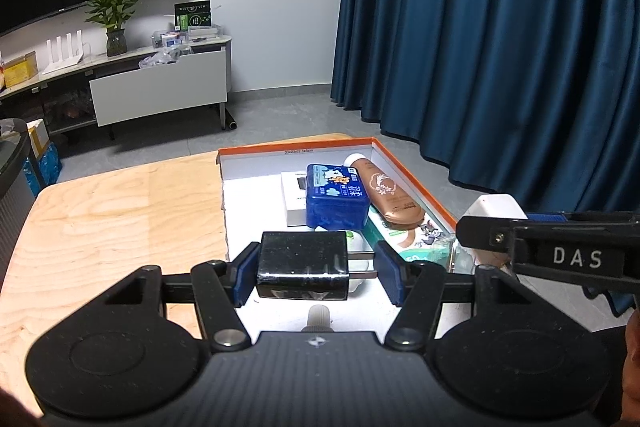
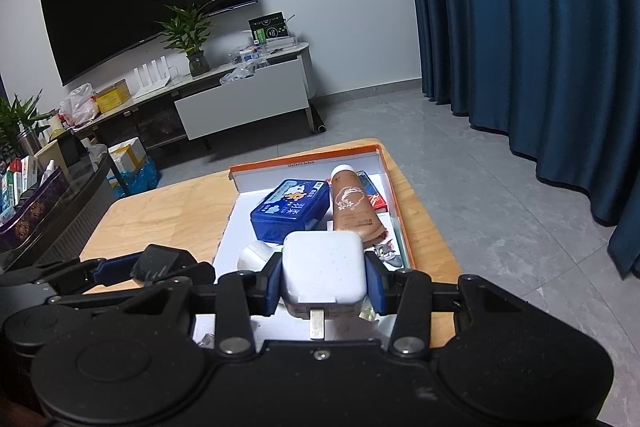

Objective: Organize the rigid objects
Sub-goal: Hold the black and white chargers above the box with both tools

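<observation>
1. A wooden table (image 1: 100, 219) is seen before blue curtains (image 1: 500, 47), bearing an orange-rimmed box (image 1: 416, 179).
2. A black charger (image 1: 302, 263) is clamped in the left gripper (image 1: 316, 267) and a white charger (image 2: 323, 275) in the right gripper (image 2: 324, 279), both over the box's near end.
3. Placing appears to be in hand; free floor must be found.
4. The blue tin (image 2: 290, 209) and brown tube (image 2: 354, 207) crowd the far end.
</observation>
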`<state>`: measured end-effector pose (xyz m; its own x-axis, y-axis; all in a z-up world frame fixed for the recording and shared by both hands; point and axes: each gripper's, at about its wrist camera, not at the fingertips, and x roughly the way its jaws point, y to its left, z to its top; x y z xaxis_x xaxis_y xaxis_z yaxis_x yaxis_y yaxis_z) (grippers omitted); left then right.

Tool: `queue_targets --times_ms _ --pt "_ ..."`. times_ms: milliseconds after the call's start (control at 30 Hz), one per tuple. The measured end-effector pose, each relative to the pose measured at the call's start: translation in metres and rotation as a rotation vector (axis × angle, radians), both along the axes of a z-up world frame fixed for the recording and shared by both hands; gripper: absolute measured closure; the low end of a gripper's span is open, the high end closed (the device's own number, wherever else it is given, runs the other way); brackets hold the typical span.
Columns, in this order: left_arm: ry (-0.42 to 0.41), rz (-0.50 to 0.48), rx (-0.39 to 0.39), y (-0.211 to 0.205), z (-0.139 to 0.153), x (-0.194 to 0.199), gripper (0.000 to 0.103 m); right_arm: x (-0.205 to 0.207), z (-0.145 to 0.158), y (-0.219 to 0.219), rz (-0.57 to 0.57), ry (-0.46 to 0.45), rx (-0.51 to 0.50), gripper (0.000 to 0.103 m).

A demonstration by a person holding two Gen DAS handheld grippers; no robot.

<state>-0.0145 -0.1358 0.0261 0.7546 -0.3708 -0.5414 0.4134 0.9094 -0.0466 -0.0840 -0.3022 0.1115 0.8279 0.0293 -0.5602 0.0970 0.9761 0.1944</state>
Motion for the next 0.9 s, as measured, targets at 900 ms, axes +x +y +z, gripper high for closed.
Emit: queue_targets --times_ms 900 --pt "0.024 -0.007 0.004 -0.001 -0.008 -0.003 0.042 0.022 -0.006 0.002 0.023 0.024 -0.022 0.052"
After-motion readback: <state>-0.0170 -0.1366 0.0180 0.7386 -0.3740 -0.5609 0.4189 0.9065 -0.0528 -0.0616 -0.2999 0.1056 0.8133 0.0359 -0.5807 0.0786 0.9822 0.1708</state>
